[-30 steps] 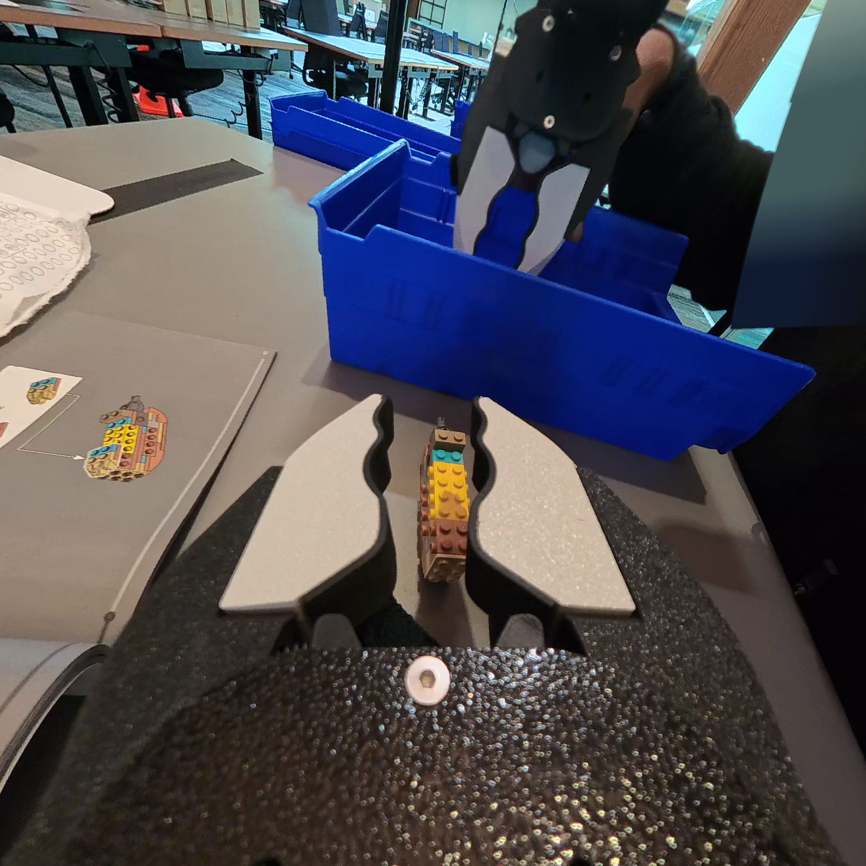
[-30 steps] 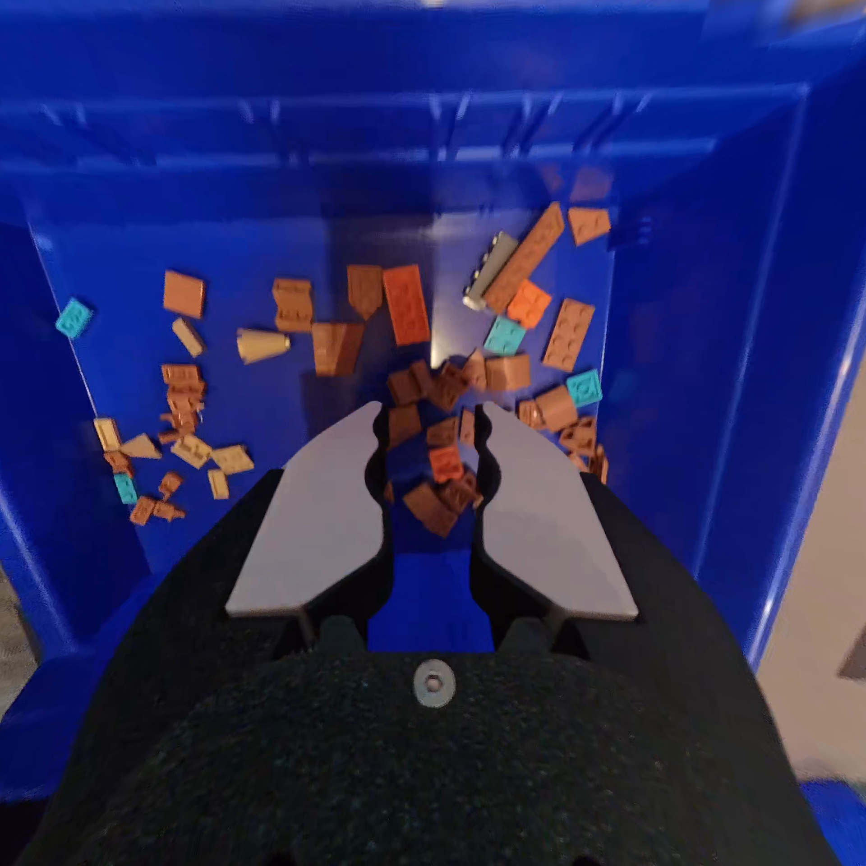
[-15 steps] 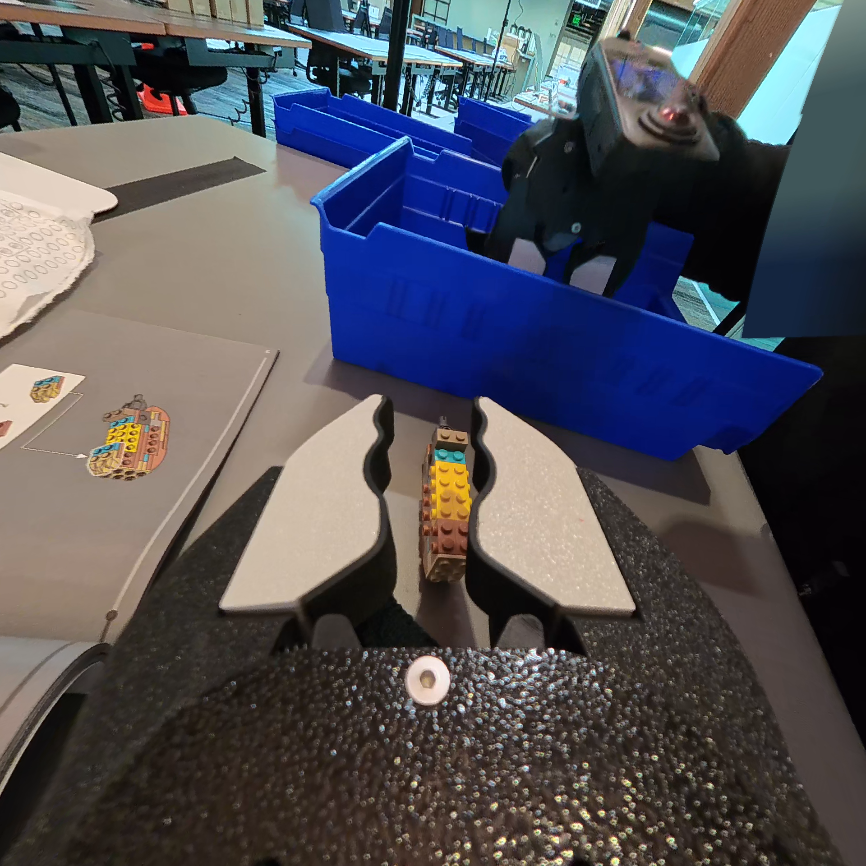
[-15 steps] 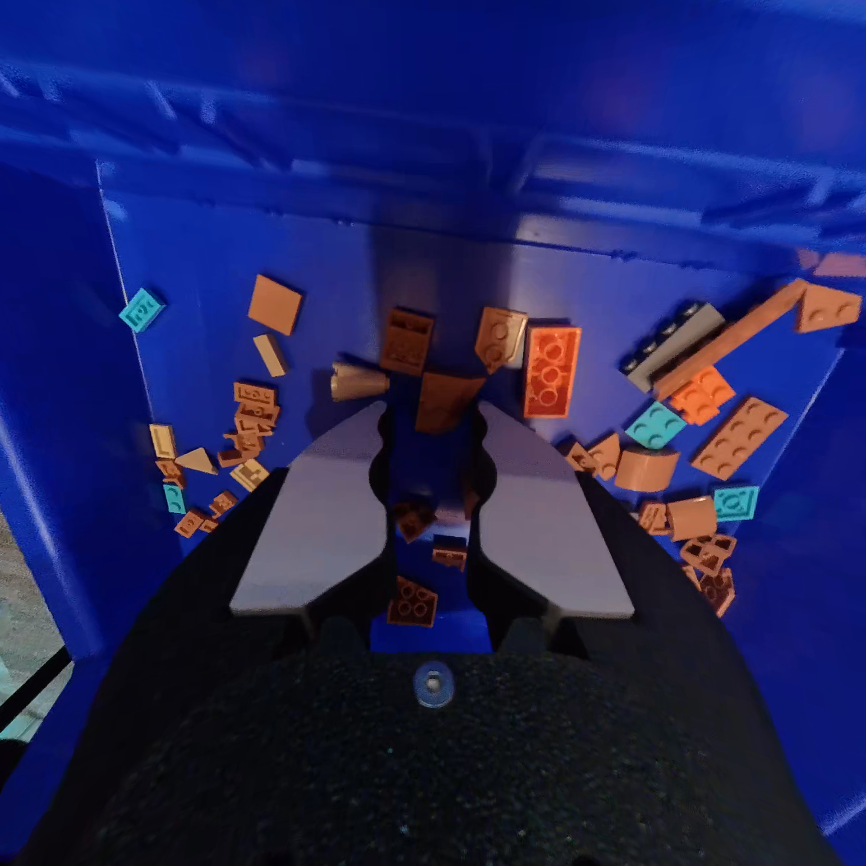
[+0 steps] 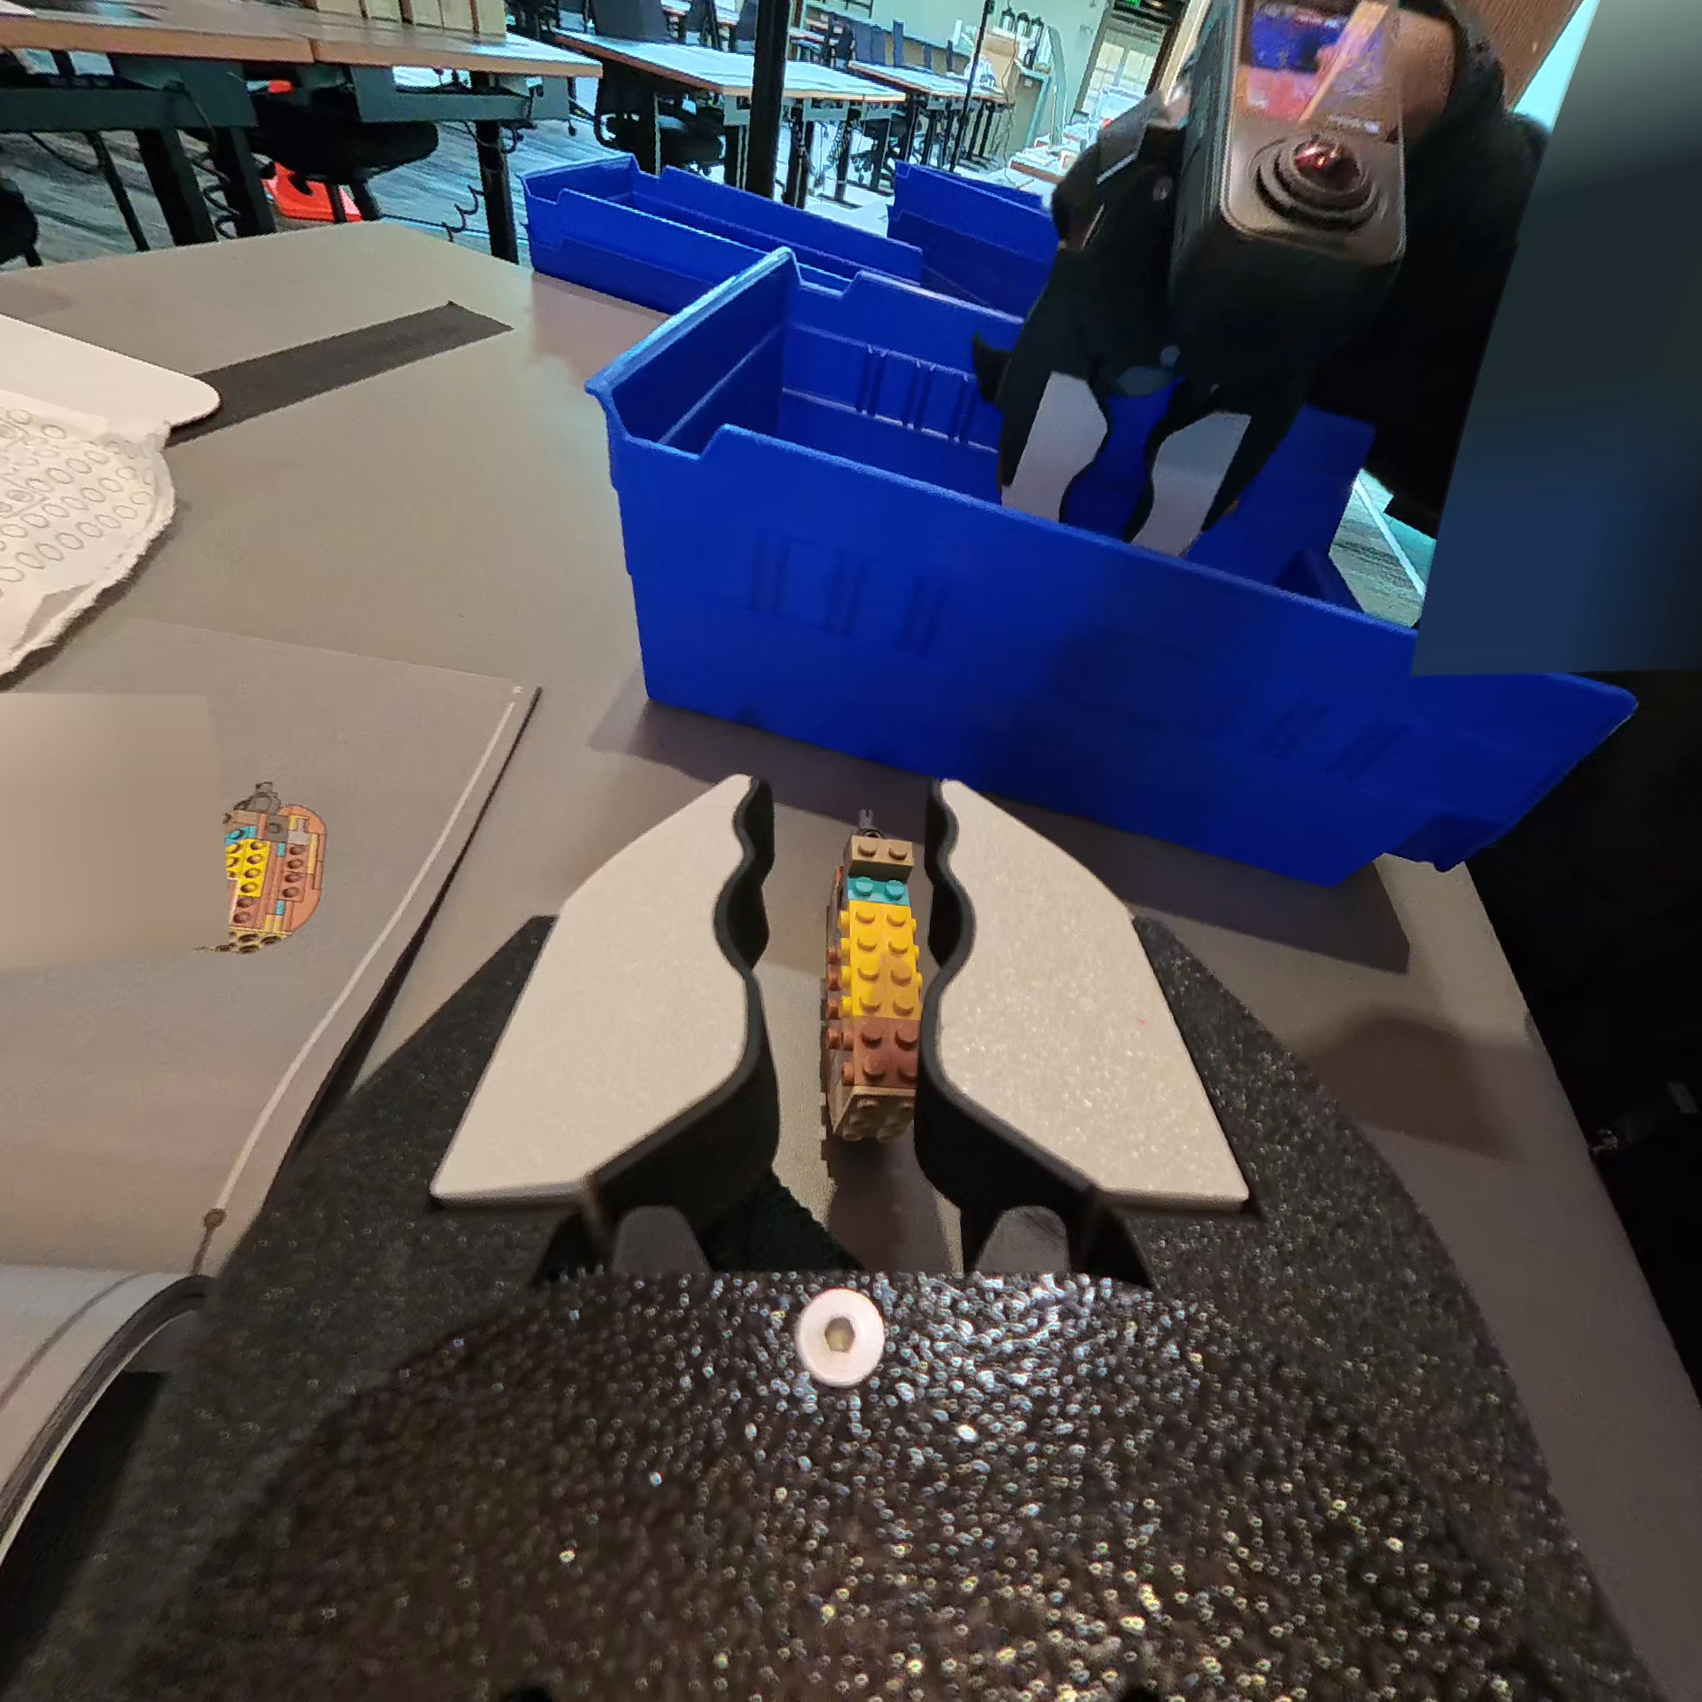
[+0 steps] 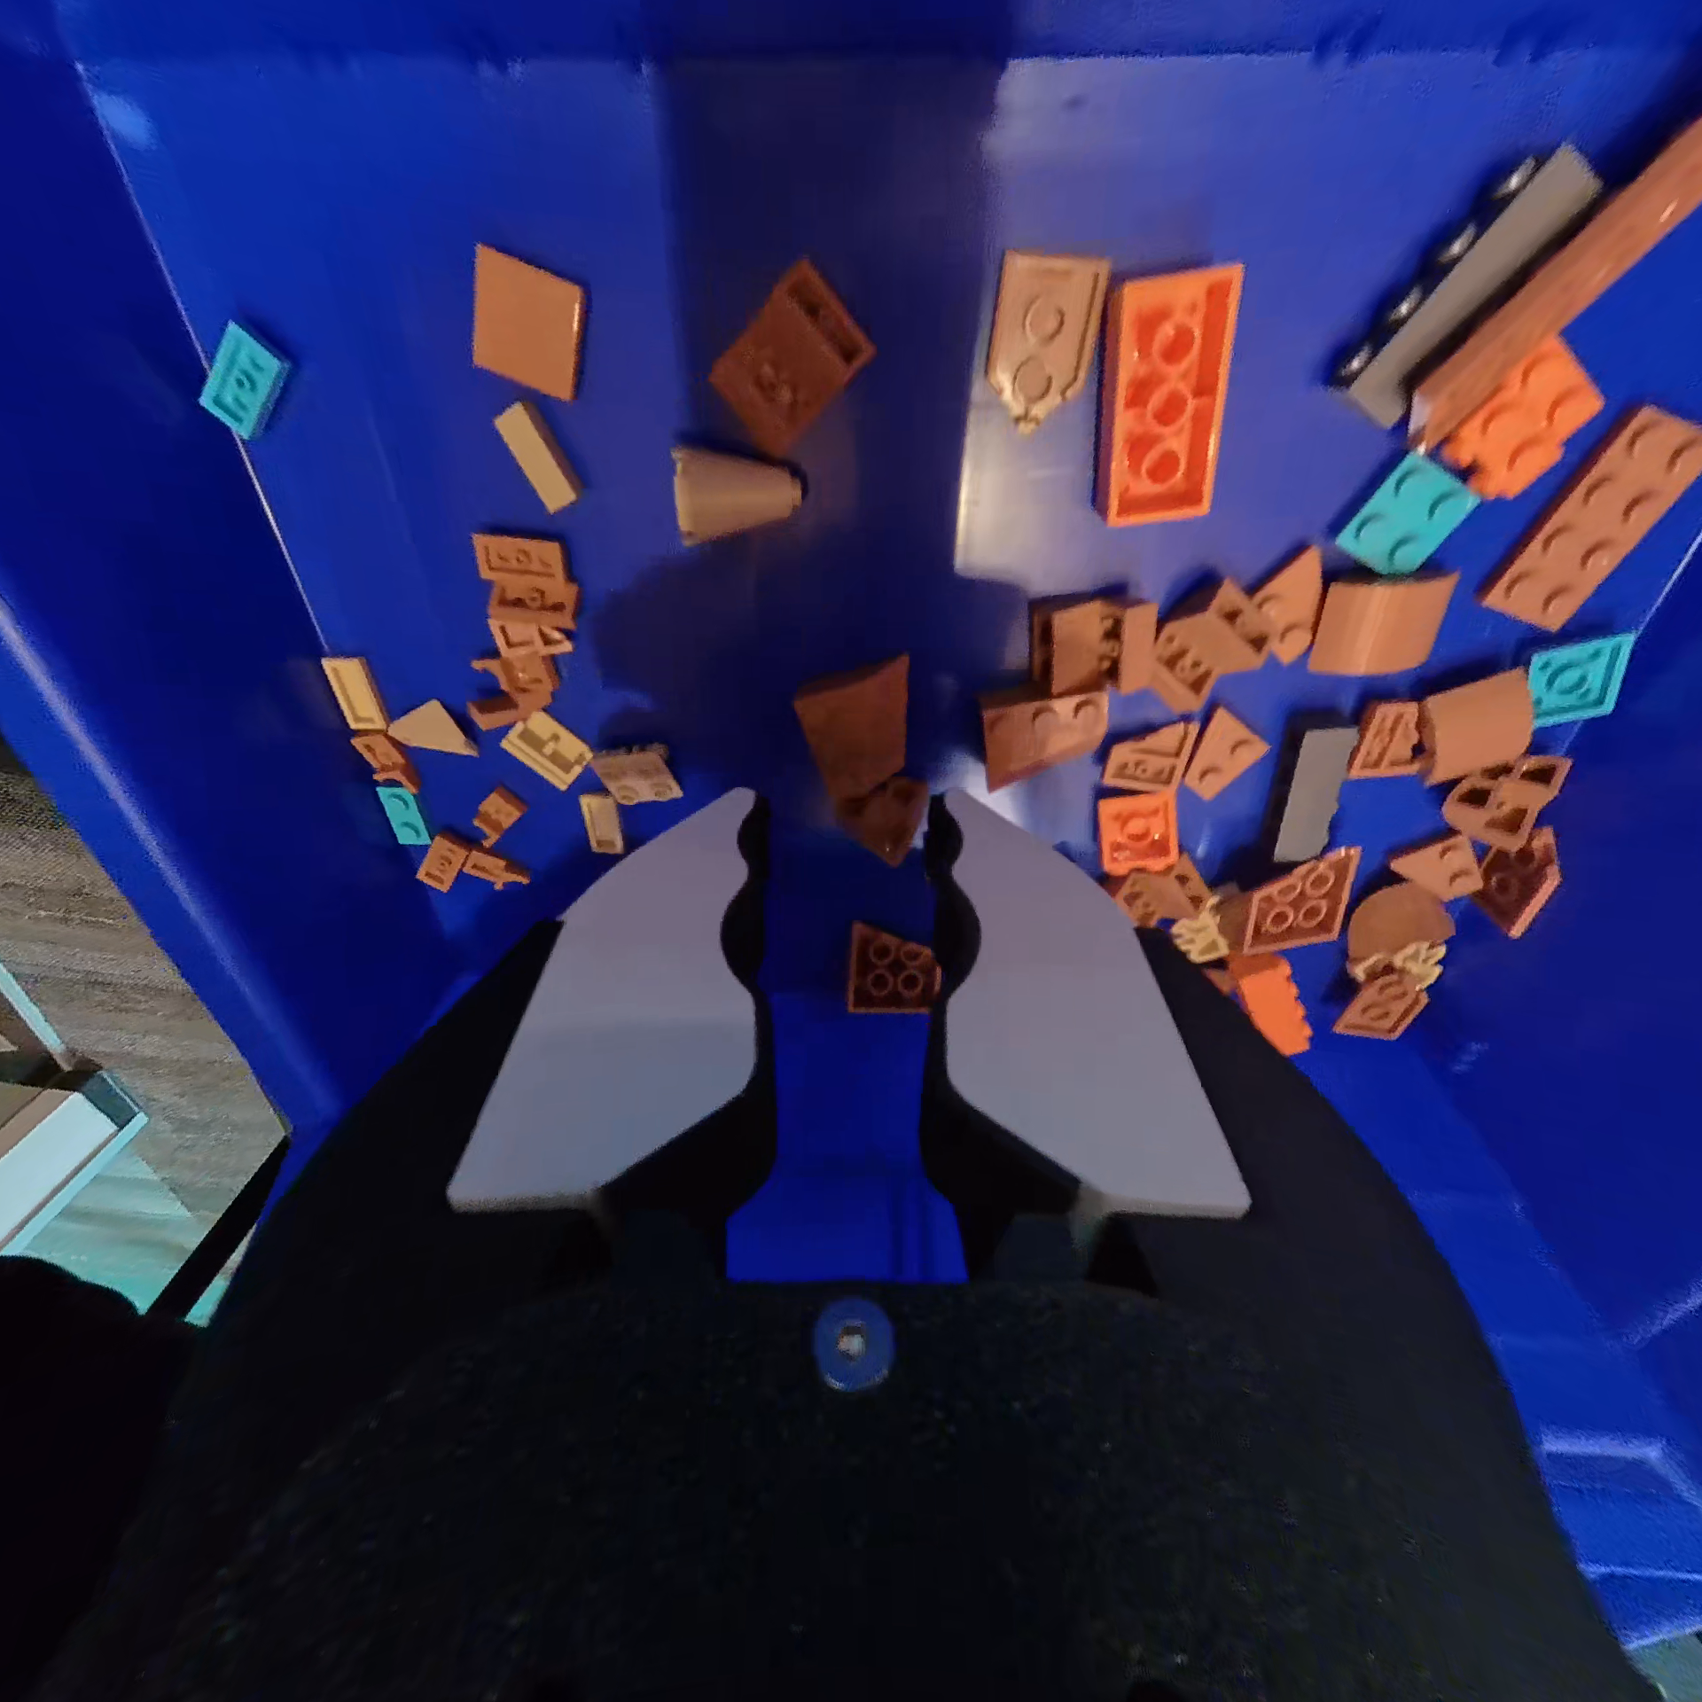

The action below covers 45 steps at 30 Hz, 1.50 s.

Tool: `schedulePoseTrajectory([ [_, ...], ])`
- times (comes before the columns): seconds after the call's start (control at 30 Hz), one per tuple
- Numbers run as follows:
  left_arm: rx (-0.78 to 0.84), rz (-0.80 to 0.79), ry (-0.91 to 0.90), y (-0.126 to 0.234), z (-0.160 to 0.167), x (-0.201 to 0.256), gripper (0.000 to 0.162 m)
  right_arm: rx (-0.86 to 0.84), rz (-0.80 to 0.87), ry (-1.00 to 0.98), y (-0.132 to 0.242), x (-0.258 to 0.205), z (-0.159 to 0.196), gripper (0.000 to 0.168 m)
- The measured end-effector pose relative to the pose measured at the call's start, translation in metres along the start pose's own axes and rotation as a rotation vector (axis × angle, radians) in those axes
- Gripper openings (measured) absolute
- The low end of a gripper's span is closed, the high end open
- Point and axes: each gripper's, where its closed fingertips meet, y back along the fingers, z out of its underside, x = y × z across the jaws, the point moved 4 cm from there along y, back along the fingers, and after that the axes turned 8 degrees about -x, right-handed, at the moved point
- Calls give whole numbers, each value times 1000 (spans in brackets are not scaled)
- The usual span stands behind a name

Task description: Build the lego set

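1. We see a grey desk point(image 5: 387, 516) in a large room with rows of other tables and chairs behind it.
2. An open instruction booklet point(image 5: 276, 921) lies on the desk to the left, with a torn white bag point(image 5: 64, 516) beyond it.
3. A blue bin point(image 5: 1013, 626) stands just ahead, with more blue bins point(image 5: 700, 230) behind.
4. Our left tongs point(image 5: 845, 829) are parted, and the lego model point(image 5: 875, 985) sits on the desk between the fingers, close against the right one; we cannot tell whether it touches.
5. Our right tongs point(image 6: 843, 820) hang inside the bin, parted and holding nothing, above the loose bricks point(image 6: 1289, 737).
6. A dark brown plate point(image 6: 889, 967) lies on the bin floor between the fingers, beside the right one.
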Motion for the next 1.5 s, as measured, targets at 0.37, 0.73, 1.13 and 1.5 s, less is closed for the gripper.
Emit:
schedulePoseTrajectory([
  [0.37, -12, -13, -20, -1, 1, 1, 31, 244, -56, 82, 3, -26, -44, 32],
  [0.73, -18, -21, -37, -2, 1, 3, 31, 199, 79, -48, 16, 2, -19, 28],
  [1.13, -28, -25, -47, -3, 2, 4, 31, 169, 130, -57, 25, -7, 9, 29],
  [1.5, -10, -15, -28, -1, 1, 2, 31, 385, 268, -245, 57, 38, 34, 28],
])
